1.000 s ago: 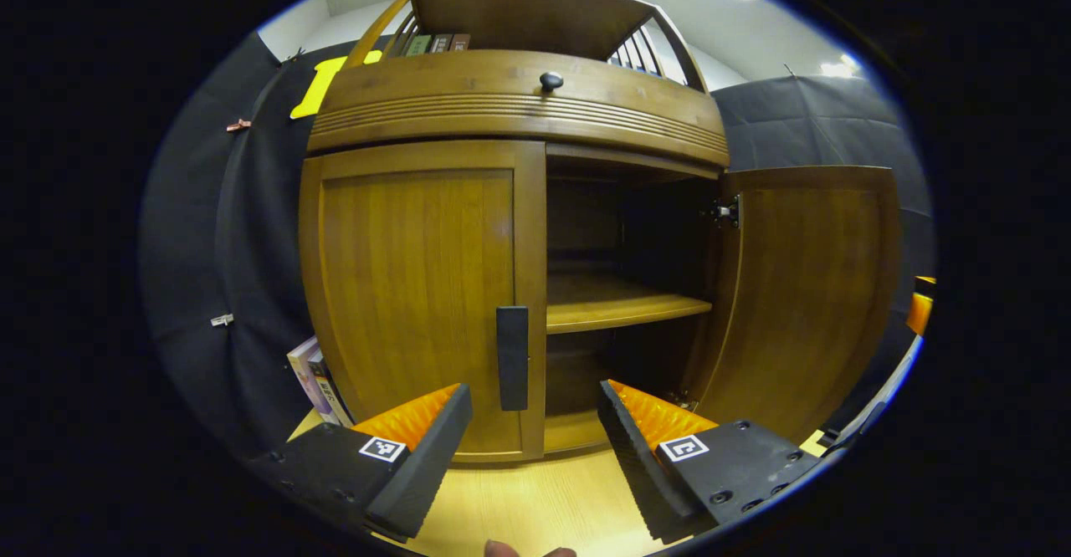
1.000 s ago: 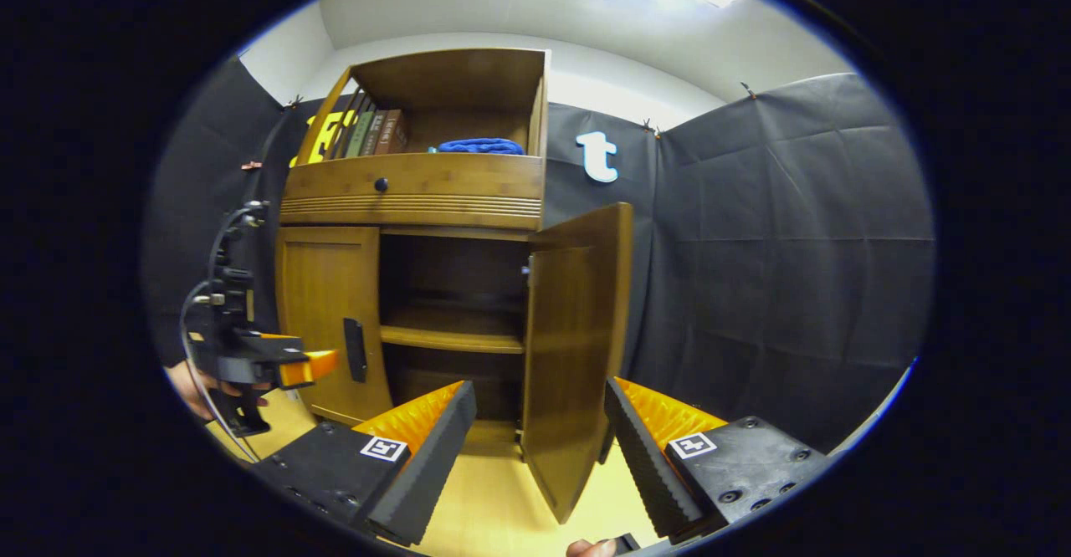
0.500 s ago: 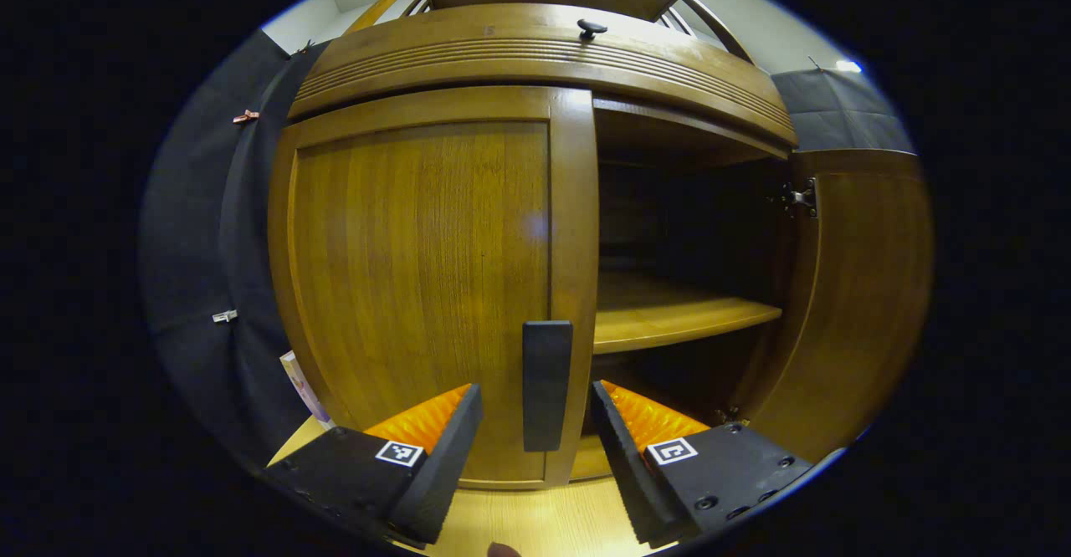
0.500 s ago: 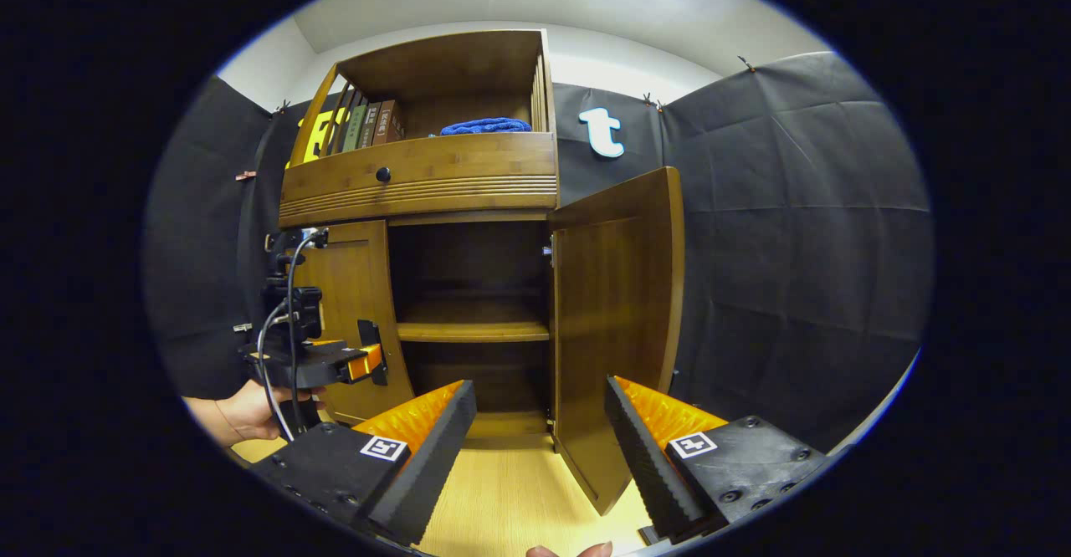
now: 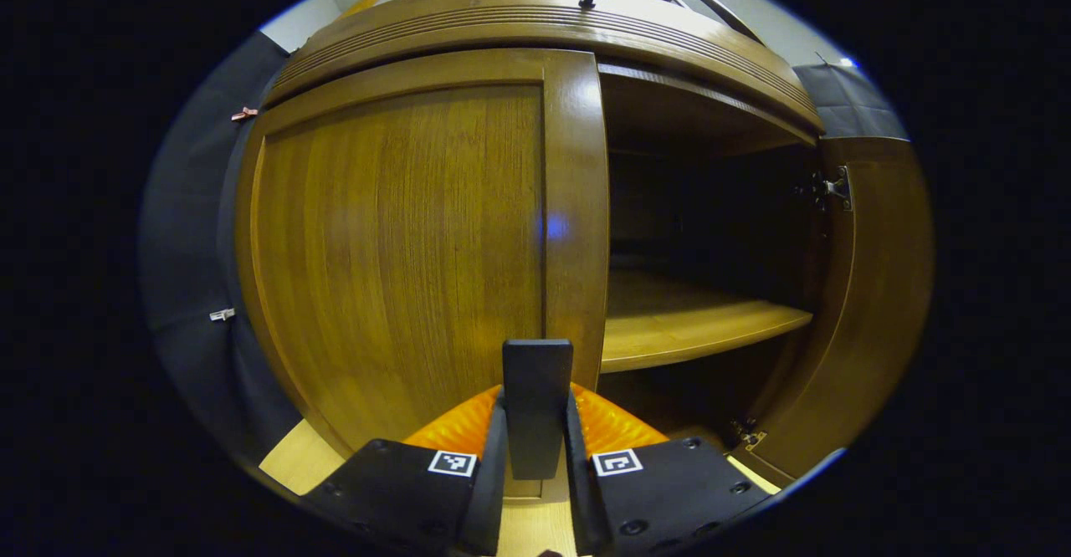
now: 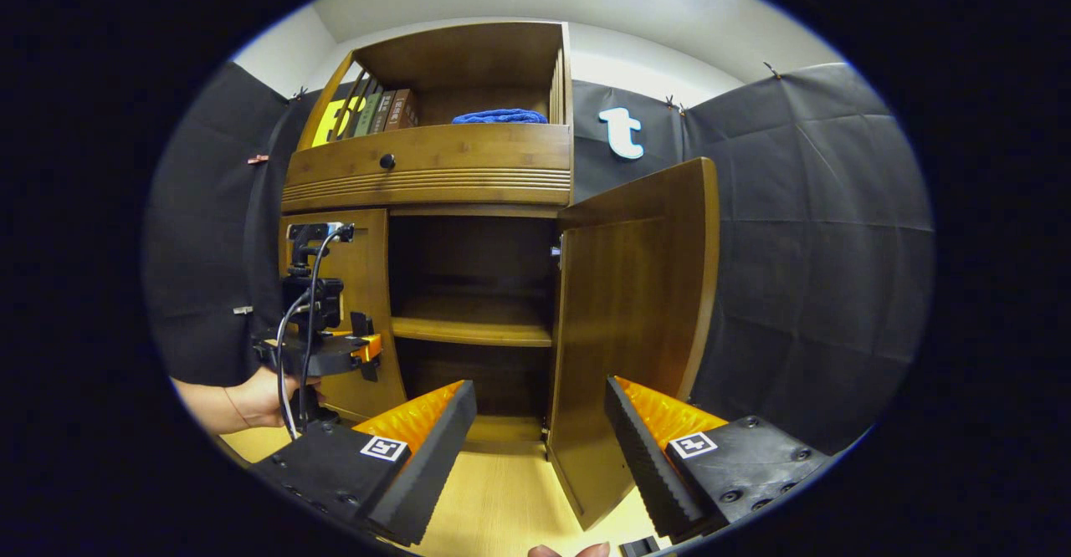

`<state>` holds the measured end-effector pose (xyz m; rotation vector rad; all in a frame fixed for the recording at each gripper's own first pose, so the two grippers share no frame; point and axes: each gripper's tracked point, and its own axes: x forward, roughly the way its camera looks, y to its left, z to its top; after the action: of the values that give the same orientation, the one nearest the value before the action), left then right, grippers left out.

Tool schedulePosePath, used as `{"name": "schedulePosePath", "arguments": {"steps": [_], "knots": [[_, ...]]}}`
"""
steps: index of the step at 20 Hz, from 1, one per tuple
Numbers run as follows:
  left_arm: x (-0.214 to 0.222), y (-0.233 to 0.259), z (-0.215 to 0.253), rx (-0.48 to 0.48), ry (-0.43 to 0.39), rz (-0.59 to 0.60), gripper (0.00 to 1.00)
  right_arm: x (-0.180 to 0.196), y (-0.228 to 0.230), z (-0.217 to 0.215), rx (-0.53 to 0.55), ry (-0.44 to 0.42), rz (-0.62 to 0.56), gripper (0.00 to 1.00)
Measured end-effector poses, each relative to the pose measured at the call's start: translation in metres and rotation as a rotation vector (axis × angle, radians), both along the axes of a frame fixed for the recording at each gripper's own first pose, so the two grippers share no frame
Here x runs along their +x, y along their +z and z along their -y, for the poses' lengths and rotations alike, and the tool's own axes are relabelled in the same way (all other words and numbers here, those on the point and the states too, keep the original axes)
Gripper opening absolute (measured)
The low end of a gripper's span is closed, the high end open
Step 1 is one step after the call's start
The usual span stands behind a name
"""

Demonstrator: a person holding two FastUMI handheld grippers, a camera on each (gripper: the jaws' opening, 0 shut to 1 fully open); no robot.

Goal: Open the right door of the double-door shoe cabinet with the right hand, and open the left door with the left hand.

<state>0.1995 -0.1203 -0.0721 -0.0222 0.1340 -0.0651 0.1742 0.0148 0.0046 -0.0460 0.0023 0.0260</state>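
The wooden shoe cabinet (image 6: 435, 176) has its right door (image 6: 636, 323) swung wide open, baring a shelf (image 5: 694, 327) inside. Its left door (image 5: 402, 239) is closed. In the left gripper view my left gripper (image 5: 535, 448) is shut on the dark vertical handle (image 5: 535, 398) at that door's inner edge, both fingers pressing its sides. The right gripper view shows the left gripper (image 6: 360, 348), held by a hand (image 6: 259, 394), at the left door (image 6: 347, 306). My right gripper (image 6: 540, 436) is open with nothing between its fingers, back from the cabinet, in front of the open door's edge.
The cabinet stands on a light wooden floor (image 6: 502, 490). A drawer with a dark knob (image 6: 386, 160) sits above the doors. Books (image 6: 376, 114) and a blue cloth (image 6: 499, 115) rest in the top shelf. Black booth cloth (image 6: 820, 247) hangs behind and to the right.
My left gripper moved forward to the left door's handle and shut on it. The right gripper drew back slightly from the open right door and stays open.
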Motion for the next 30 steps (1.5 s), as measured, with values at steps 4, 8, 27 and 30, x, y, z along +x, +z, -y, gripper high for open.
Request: {"name": "schedulePosePath", "arguments": {"steps": [4,8,27,30], "knots": [[-0.004,-0.001,-0.001,0.013,-0.014,-0.02,0.31,-0.001,-0.003,-0.007,-0.018,0.017,-0.001,0.98],[-0.026,0.001,-0.005,0.012,-0.026,-0.02,0.29,-0.005,0.005,-0.015,-0.015,0.017,0.025,0.96],[-0.193,-0.002,-0.111,0.006,0.012,0.007,0.25,-0.01,0.006,-0.104,0.019,0.124,0.028,0.99],[-0.205,-0.004,-0.129,0.002,0.043,0.007,0.22,-0.012,0.008,-0.116,0.021,0.148,0.035,0.98]]}}
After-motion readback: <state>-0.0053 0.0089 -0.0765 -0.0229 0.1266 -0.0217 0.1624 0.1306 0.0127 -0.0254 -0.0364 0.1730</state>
